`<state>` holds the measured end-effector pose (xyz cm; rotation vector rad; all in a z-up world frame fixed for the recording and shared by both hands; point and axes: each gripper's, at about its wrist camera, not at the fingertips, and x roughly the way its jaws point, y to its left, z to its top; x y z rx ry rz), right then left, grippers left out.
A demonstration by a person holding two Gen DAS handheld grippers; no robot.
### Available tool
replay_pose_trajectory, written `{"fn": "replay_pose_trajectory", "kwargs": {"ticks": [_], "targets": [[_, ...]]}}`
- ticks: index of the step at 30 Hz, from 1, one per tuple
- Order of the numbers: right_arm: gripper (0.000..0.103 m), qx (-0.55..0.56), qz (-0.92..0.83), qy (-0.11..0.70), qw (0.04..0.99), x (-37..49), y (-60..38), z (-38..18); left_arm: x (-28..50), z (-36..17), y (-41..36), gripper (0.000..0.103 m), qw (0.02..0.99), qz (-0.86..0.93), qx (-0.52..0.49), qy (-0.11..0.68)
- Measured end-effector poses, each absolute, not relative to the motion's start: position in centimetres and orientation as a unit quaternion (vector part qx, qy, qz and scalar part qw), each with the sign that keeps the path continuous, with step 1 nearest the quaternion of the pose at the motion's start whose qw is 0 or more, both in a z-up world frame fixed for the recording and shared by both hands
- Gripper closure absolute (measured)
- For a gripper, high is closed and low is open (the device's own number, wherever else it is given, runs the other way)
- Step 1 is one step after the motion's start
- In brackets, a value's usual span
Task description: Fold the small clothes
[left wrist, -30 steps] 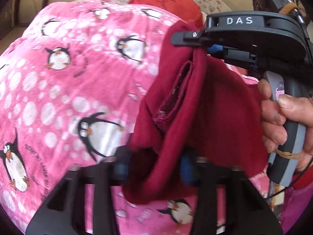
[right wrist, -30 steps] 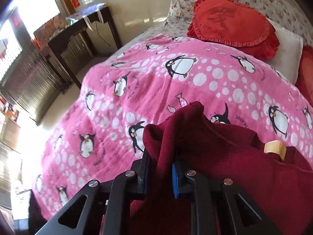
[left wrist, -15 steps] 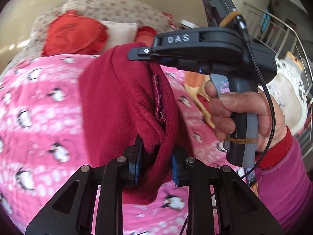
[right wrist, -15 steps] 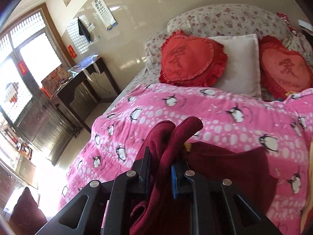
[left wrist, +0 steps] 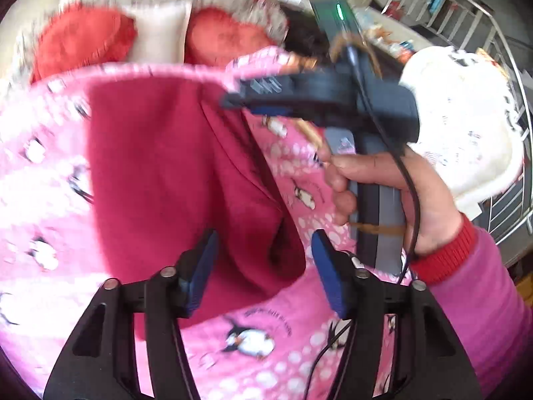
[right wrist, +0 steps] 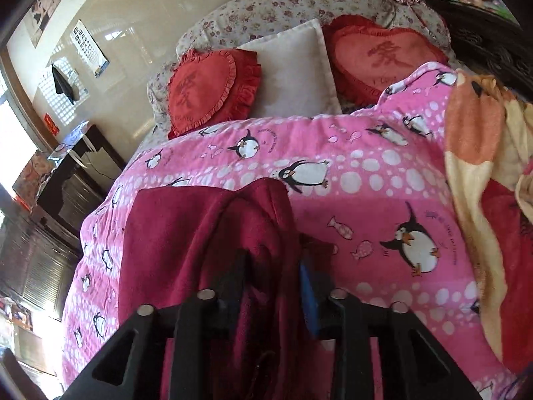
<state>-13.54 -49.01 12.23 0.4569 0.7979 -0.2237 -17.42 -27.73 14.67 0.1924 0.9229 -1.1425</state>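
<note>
Both grippers, left (left wrist: 263, 268) and right (right wrist: 273, 278), are opening, pads clear of the maroon garment (left wrist: 173, 180) draped between them. It hangs at frame centre over a pink penguin blanket (right wrist: 366, 180); heart cushions (right wrist: 213, 90) sit at upper frame.

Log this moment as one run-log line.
task: fold small clothes | left gripper: jaws opening, pads off dark red garment | right gripper: jaws opening, garment between them | surface: pink penguin blanket
</note>
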Motion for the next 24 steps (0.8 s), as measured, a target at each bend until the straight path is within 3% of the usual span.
{"fn": "replay_pose_trajectory", "kwargs": {"ticks": [4,7,10,15,21,24], "targets": [[0.064,0.209,-0.064,0.359,0.907,-17.0,-46.4,15.8,-16.5,15.4,-25.2,0.039,0.791,-0.475,0.129,0.364],[0.064,0.17,-0.039,0.368,0.913,-18.2,-43.1,16.4,-13.9,14.0,-25.2,0.039,0.817,-0.415,0.14,0.375],[0.064,0.157,-0.011,0.39,0.907,-19.3,-40.5,14.6,-11.8,11.7,-25.7,0.039,0.815,-0.388,0.117,0.415],[0.078,0.097,-0.069,0.458,0.881,-19.8,-40.3,8.8,-11.4,8.2,-26.9,0.039,0.789,-0.39,0.12,0.459],[0.078,0.193,-0.056,0.429,0.881,-22.2,-42.8,8.8,-12.9,9.5,-26.9,0.039,0.798,-0.391,0.14,0.436],[0.078,0.184,-0.06,0.403,0.895,-22.5,-42.5,10.9,-12.8,10.4,-26.4,0.039,0.819,-0.383,0.129,0.408]]}}
